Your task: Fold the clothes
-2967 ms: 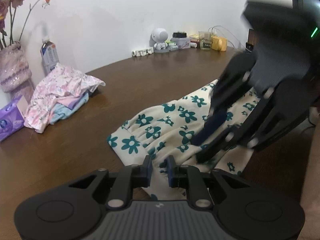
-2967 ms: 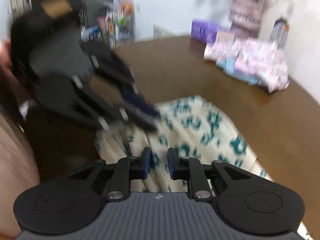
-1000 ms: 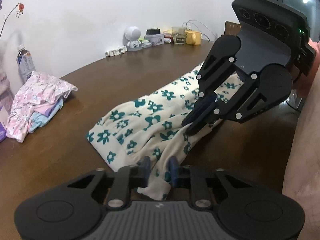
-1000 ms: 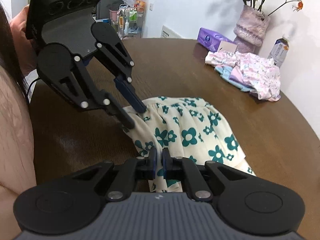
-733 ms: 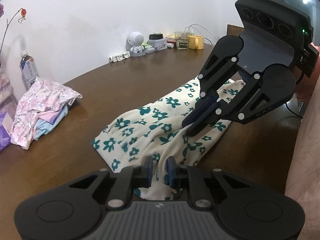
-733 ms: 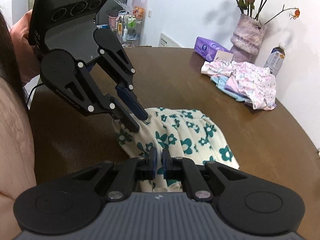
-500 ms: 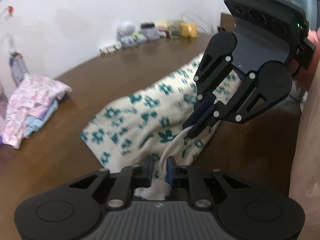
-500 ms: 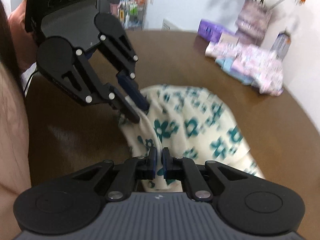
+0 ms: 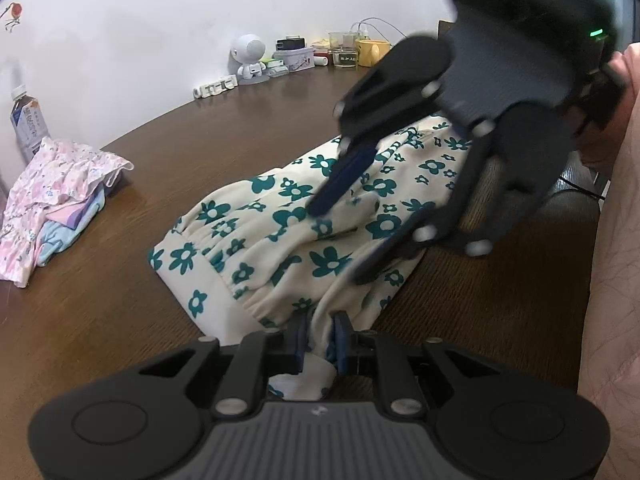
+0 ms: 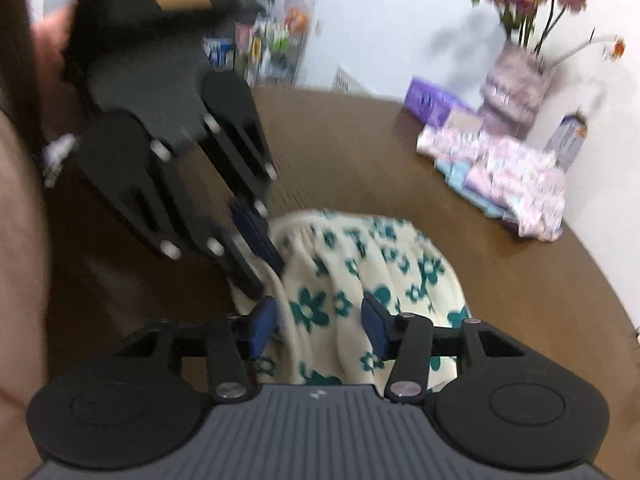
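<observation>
A cream garment with teal flowers [image 9: 256, 188] lies bunched on the brown table [image 9: 100, 300]. My left gripper [image 9: 319, 340] is shut on the garment's near edge, with cloth pinched between its blue pads. In the right wrist view the left gripper [image 10: 260, 268] holds the garment [image 10: 380, 272] at its left edge. My right gripper [image 10: 319, 326] is open, its fingers spread either side of the cloth. From the left wrist view the right gripper [image 9: 356, 220] hangs over the middle of the garment, jaws apart. Both current views are motion-blurred.
A pile of pink floral and blue clothes [image 9: 60, 184] lies at the table's far left, beside a bottle [image 9: 26, 120]. A vase of flowers [image 10: 516, 92] and a purple pack [image 10: 432, 104] stand behind it. Small items and a yellow mug [image 9: 372, 46] line the wall. A person's arm [image 9: 612, 280] is at right.
The right gripper, shut on the garment half a second ago, has opened and let the cloth go. The left gripper keeps its hold.
</observation>
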`<state>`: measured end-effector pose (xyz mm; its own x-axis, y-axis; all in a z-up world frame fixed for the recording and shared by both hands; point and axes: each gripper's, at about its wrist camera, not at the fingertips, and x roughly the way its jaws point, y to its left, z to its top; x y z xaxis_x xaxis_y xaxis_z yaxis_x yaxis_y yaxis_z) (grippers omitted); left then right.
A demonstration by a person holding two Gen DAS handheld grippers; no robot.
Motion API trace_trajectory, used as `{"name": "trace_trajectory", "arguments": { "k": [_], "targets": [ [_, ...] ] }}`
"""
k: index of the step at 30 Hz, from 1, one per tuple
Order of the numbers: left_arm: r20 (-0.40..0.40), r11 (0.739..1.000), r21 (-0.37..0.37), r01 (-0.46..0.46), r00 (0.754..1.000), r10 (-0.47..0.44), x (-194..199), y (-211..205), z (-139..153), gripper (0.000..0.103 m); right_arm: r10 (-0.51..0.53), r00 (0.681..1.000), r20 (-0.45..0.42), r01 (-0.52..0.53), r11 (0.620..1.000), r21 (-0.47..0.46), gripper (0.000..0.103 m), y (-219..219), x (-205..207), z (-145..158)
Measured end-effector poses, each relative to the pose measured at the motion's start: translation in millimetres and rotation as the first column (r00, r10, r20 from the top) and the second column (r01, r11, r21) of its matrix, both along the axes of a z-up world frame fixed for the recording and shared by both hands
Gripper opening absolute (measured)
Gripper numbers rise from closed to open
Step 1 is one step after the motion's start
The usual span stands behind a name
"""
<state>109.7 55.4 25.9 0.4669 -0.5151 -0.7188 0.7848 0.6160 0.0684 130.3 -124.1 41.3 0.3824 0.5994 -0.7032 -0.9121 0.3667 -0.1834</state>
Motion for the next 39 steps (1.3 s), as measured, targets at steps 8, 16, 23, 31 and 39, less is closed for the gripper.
{"name": "trace_trajectory", "arguments": {
  "k": [8, 16, 23, 31, 39],
  "targets": [
    [0.037, 0.988, -0.110, -0.110, 0.993, 0.114, 7.1, 16.2, 21.6, 0.017, -0.017, 0.994, -0.112, 0.021, 0.999, 0.029, 0.013, -8.9, 17.7, -20.1],
    [-0.002, 0.992, -0.059, -0.110, 0.994, 0.110, 18.6, 5.3, 2.1, 0.013, -0.041, 0.994, -0.097, 0.045, 0.998, 0.038, 0.019, -11.5, 13.1, -18.1],
    [0.001, 0.985, -0.129, -0.113, 0.994, 0.114, 15.8, 17.0, 13.6, 0.014, -0.045, 0.995, -0.092, 0.047, 0.999, 0.022, 0.019, -13.9, 12.7, -20.3],
    [0.000, 0.991, -0.059, -0.121, 0.993, 0.121, 12.8, 6.7, 3.0, 0.013, -0.074, 0.991, -0.113, 0.084, 0.993, 0.085, 0.019, -22.5, 11.4, -28.4],
    [0.016, 0.991, -0.048, -0.122, 0.992, 0.123, 9.3, 4.7, 0.1, 0.013, -0.111, 0.991, -0.080, 0.116, 0.991, 0.064, 0.021, -24.1, -0.1, -16.2]
  ]
}}
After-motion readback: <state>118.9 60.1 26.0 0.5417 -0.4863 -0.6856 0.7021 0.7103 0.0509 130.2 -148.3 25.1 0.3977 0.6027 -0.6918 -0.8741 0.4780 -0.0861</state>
